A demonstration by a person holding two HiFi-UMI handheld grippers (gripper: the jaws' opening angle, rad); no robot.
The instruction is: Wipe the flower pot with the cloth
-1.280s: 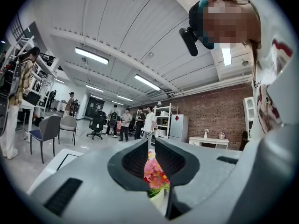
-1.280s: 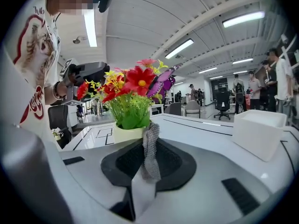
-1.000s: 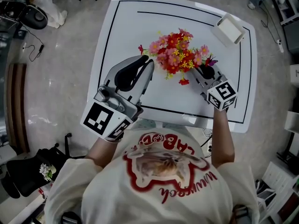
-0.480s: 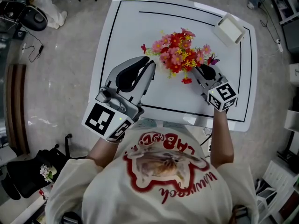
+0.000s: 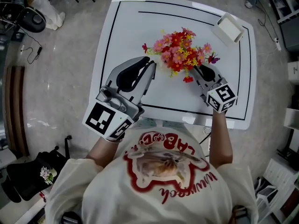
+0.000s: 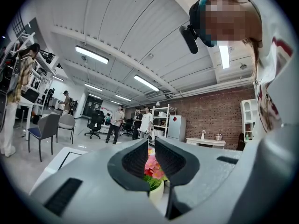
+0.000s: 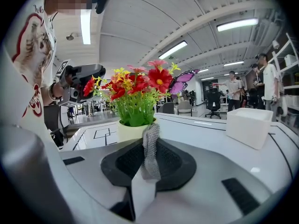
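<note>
Main worry here is the flower pot (image 7: 129,130) getting shoved over. It sits mid-tabletop (image 5: 126,31) between both tools, and nothing is holding it. The left tool (image 6: 152,144) is closed up empty just beside the flowers (image 5: 180,52), so it isn't bracing anything. The right tool (image 7: 150,143) is pinched on the cloth (image 7: 150,152), but only a skinny strip pokes out, right in front of the pot. I can't tell if it's touching. I'd guess a firm wipe slides or tips that top-heavy little pot, or the hard jaws scrape it instead of the fabric. The strip could also pull loose, or snag the blooms.
</note>
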